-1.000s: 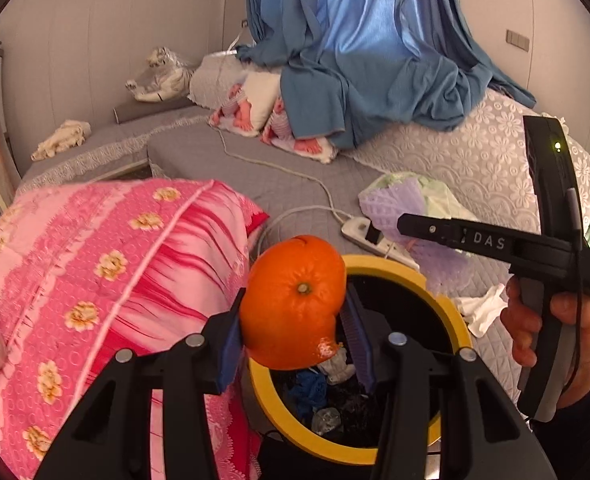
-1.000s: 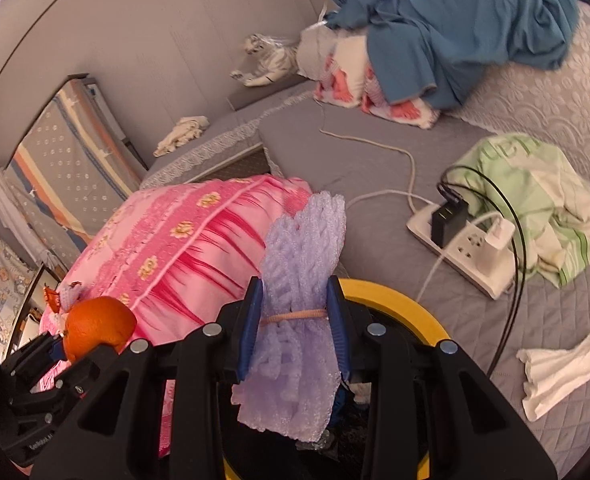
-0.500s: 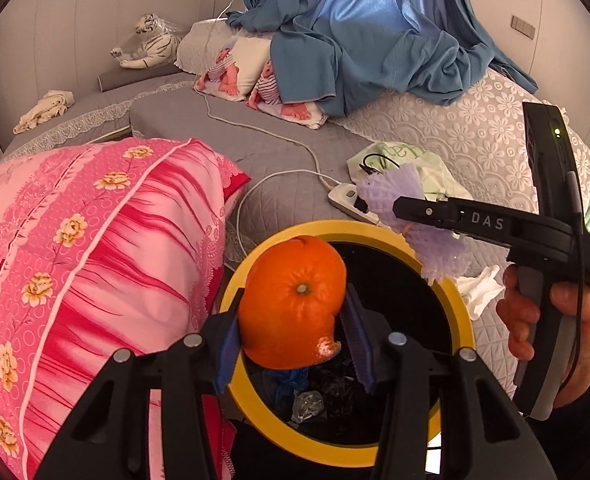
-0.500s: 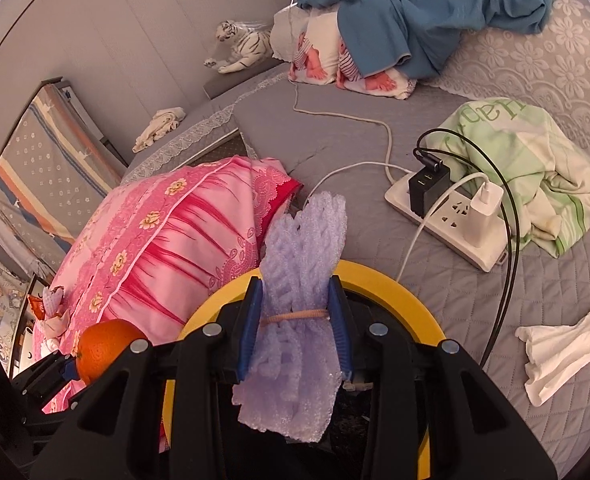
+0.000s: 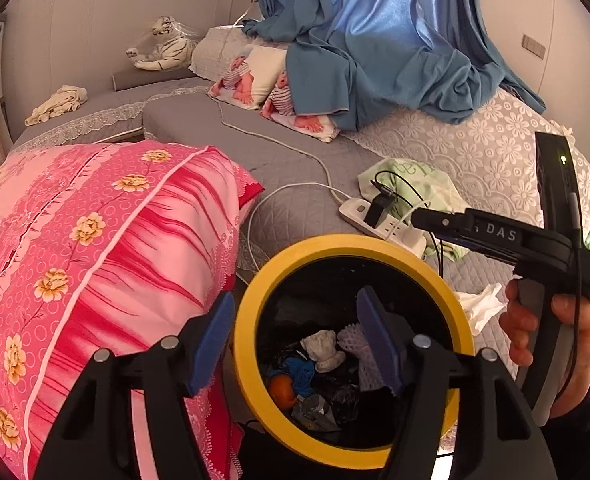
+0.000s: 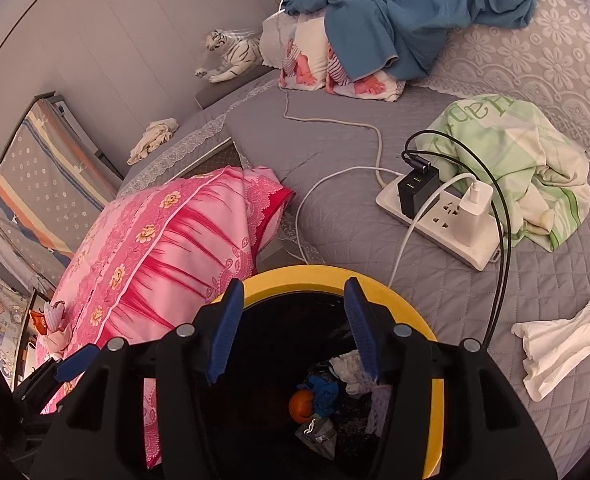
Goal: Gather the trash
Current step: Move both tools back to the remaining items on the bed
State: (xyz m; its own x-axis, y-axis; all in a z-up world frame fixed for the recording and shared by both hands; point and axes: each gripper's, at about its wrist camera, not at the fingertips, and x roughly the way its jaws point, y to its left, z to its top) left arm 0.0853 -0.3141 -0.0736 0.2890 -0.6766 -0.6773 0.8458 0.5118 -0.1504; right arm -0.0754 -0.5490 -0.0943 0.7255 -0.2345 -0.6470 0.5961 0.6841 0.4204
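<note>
Over yellow bin (image 5: 251,340), both grippers' jaws opening w/ nothing between.

Your left gripper (image 5: 295,332) is opening, and the orange (image 5: 282,389) it held now lies in the bin (image 5: 255,312). Your right gripper (image 6: 291,320) is opening too, its purple foam net (image 5: 365,354) apparently dropped inside.

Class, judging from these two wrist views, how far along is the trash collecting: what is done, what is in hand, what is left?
Done: the orange and purple foam net lie inside the yellow-rimmed bin. In hand: nothing; the left gripper and right gripper are opening, empty, over the bin. Left: the crumpled white tissue on the grey bedcover.
</note>
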